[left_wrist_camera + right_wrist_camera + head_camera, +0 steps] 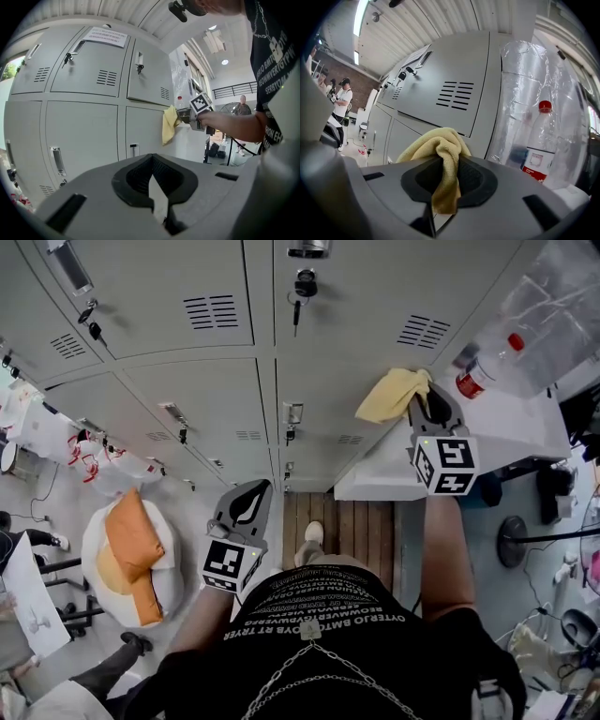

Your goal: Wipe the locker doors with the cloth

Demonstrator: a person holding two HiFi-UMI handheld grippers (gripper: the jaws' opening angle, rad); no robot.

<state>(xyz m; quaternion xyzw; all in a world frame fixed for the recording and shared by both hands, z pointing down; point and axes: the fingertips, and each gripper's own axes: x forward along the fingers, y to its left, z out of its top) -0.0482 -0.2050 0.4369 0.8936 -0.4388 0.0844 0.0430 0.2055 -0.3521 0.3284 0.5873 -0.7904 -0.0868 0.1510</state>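
- Up at the right, the yellow cloth (392, 395) is bunched and pinched in the right gripper (433, 412). Its jaws are closed on a fold, so that one end hangs down between them and the rest bulges out in front.
- We see the cloth at the face of a grey locker door (328, 399) in the right-hand column, just under the door with the vent slots. Whether it presses on the metal we cannot tell.
- Our left gripper (246, 507) hangs lower and to the left, well apart from the cloth. Its jaws are brought together with nothing between them, and they point at the lower doors.
- A key (298, 298) hangs from the lock of an upper door.
- Just right of the cloth, a white worktop (525, 423) carries a clear bottle (480, 373) with a red cap and red label, beside crinkled clear plastic (553, 306).
- Below us lies a strip of wooden floor (323, 512) with our shoe (312, 540) on it.
- Off to the left sits a white beanbag (98, 549) bearing an orange cushion (131, 545).
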